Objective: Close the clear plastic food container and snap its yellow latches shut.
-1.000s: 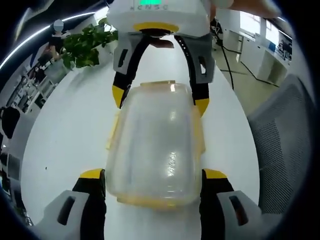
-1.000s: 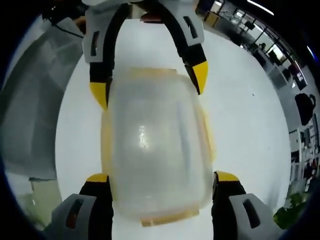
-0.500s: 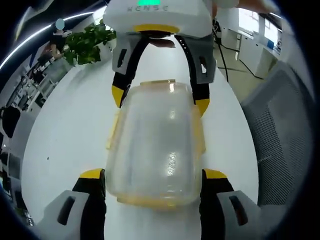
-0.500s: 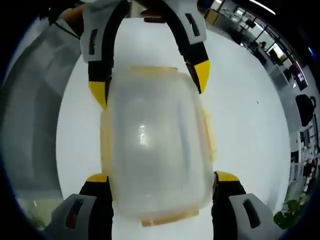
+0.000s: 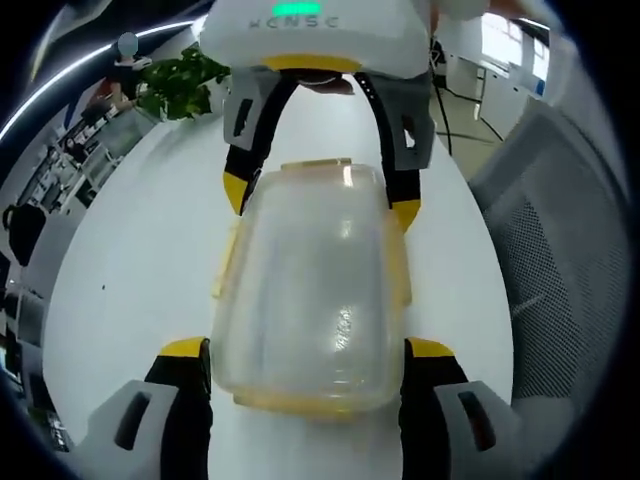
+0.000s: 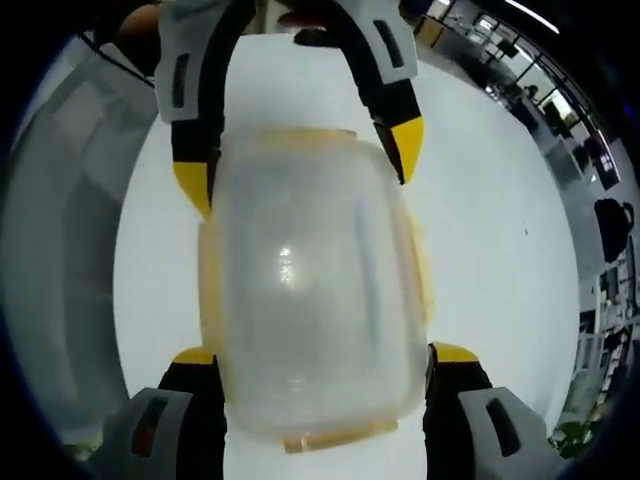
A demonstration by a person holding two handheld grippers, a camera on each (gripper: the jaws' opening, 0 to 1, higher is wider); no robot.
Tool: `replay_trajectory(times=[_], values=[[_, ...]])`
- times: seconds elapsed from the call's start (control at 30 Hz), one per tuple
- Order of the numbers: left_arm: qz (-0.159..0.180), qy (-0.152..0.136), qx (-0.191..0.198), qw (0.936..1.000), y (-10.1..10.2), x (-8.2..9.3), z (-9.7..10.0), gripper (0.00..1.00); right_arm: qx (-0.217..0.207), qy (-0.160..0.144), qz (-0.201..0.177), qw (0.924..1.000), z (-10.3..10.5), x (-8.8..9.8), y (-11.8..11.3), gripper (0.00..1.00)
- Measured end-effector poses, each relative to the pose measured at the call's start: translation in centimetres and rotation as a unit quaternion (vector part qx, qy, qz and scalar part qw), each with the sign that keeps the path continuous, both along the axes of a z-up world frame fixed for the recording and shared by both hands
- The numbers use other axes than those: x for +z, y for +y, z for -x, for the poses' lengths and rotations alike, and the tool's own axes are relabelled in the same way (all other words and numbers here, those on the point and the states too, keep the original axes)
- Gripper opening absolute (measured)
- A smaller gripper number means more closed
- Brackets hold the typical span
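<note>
The container [image 5: 308,300] lay lid-on lengthwise on the white table [image 5: 130,290], gripped at both ends: in the left gripper view the left gripper [image 5: 306,358] had its yellow-tipped jaws spread and pressed against the two sides of the near end, while the right gripper [image 5: 318,196] straddled the far end, facing it. In the right gripper view the same hold appeared mirrored, the right gripper [image 6: 326,362] clamping the sides of the container [image 6: 310,290] nearest it and the left gripper [image 6: 298,165] at the far end. Yellow latches [image 5: 227,262] ran along the long sides between the grippers, but whether they were snapped down could not be told; a mesh chair [image 5: 560,240] stood just off the table's edge to the left gripper's right and a plant [image 5: 175,85] beyond to its far left.
</note>
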State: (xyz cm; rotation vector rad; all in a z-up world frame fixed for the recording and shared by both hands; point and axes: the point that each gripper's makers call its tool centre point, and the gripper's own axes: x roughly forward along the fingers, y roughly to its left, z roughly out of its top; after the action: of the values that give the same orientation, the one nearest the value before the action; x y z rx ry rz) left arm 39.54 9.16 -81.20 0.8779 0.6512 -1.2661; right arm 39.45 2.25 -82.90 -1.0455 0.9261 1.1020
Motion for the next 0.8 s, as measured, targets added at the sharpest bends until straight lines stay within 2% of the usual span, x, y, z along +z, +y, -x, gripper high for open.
replay_trajectory(times=[0.23,0.4,0.8], values=[[-0.005,-0.001,0.008,1.0000,3.3,-0.1,0.2,0.78,0.006,-0.001,0.001,1.0000,0.1,0.0,3.3,0.82],[-0.005,-0.003,0.014,0.9999,5.2,-0.2,0.3,0.78,0.011,-0.002,0.005,0.9999,0.2,-0.1,4.8,0.82],[-0.010,-0.004,0.017,0.9998,7.4,-0.3,0.2,0.78,0.013,-0.003,0.015,0.9998,0.0,-0.3,7.2,0.82]])
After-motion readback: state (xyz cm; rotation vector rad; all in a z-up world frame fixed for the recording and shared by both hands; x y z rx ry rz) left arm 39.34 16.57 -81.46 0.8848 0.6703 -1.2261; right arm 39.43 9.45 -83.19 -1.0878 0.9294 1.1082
